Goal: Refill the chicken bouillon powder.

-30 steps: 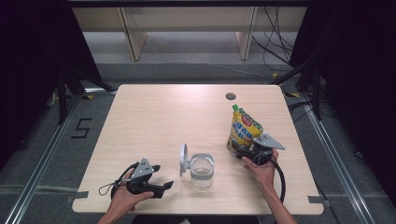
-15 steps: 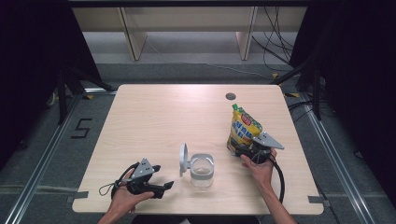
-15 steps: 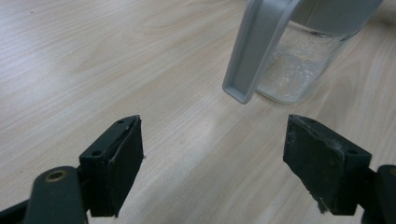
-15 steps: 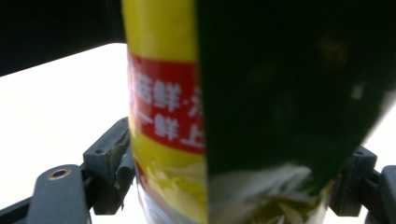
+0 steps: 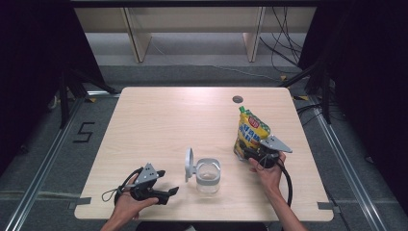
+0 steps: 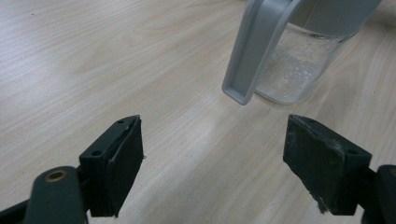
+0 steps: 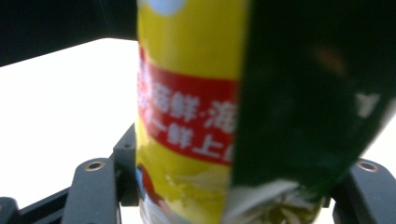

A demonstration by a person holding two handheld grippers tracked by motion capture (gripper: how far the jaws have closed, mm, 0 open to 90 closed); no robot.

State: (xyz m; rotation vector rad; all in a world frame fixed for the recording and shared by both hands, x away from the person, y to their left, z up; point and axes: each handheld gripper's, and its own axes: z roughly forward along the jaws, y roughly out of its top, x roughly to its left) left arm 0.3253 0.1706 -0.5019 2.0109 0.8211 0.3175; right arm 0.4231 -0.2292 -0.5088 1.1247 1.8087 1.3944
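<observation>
- A pale wooden table (image 5: 159, 125) is seen standing on a grey floor between dark curtains, with a light shelf unit behind its far edge and a small round hole (image 5: 237, 99) near that edge, toward the far right corner.
- A yellow pouch (image 5: 251, 132) with a red label and a green spout is stood upright near the right edge of the table, roughly midway between far and near edges; it is kept upright, so a grasp from the side is allowed.
- The right gripper (image 5: 254, 153) is held against the pouch's lower part. In the right gripper view the pouch (image 7: 196, 107) is seen between the two fingers, whose jaws have just been closing around it; the sides of the pouch appear to be met by the pads, so a light grip is judged to be taken.
- A clear jar (image 5: 208, 175) with a grey rim is set near the middle of the near edge, its hinged lid (image 5: 189, 164) swung up and open to the left, presumably so that the pouch can be emptied into it.
- The left gripper (image 5: 168, 192) is rested low near the near left corner, just beside the jar, its fingers (image 6: 114, 163) spread wide and nothing held; it is probably kept there ready for steadying the jar (image 6: 299, 70).
</observation>
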